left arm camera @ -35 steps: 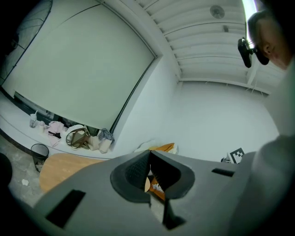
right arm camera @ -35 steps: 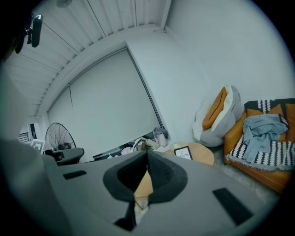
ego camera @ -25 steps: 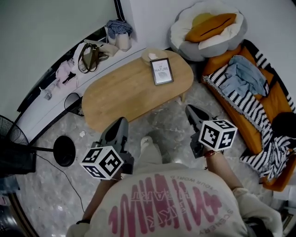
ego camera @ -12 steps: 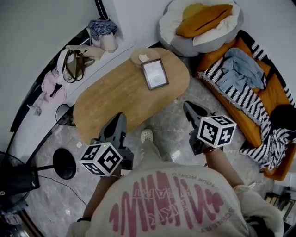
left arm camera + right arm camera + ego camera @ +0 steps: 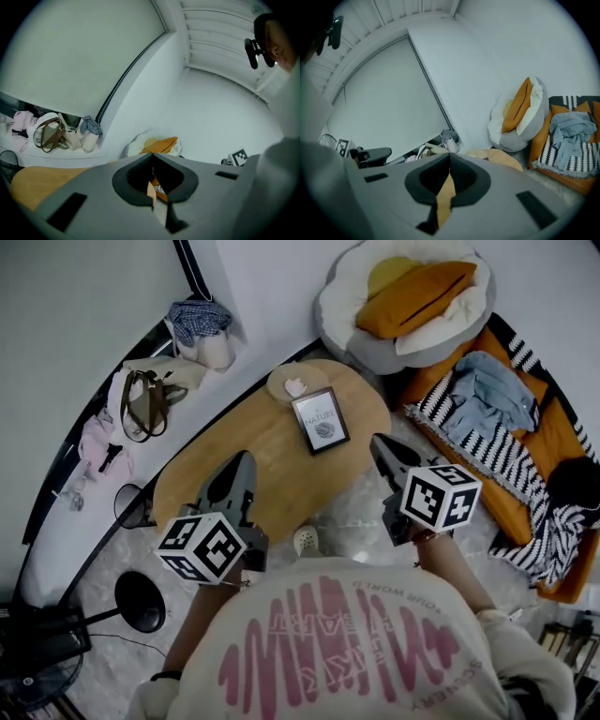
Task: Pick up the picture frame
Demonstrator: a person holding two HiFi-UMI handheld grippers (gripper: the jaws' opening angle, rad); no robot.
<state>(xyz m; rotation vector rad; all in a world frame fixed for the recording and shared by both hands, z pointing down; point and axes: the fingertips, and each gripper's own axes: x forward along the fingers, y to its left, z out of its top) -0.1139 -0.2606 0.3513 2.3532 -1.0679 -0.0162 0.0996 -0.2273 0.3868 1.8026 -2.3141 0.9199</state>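
Note:
The picture frame (image 5: 321, 421), dark-edged with a white print, lies flat on the far end of the oval wooden table (image 5: 234, 465). My left gripper (image 5: 239, 463) hovers over the table's near edge, short of the frame and to its left. My right gripper (image 5: 379, 445) hangs just off the table's right rim, close to the frame's near right corner. Both are shut with nothing held. In the left gripper view the jaws (image 5: 152, 157) meet at the tip; in the right gripper view (image 5: 449, 157) they do too. Neither gripper view shows the frame.
A small round dish (image 5: 292, 385) sits just beyond the frame. A grey beanbag with an orange cushion (image 5: 403, 296) stands at the back. An orange sofa with clothes (image 5: 497, 418) runs along the right. A ledge with a handbag (image 5: 141, 395) is left. A fan base (image 5: 141, 601) stands on the floor.
The person has walked up to the table. Both grippers have come forward, the left now over the table's near edge, the right beside its rim. The jaws stayed shut.

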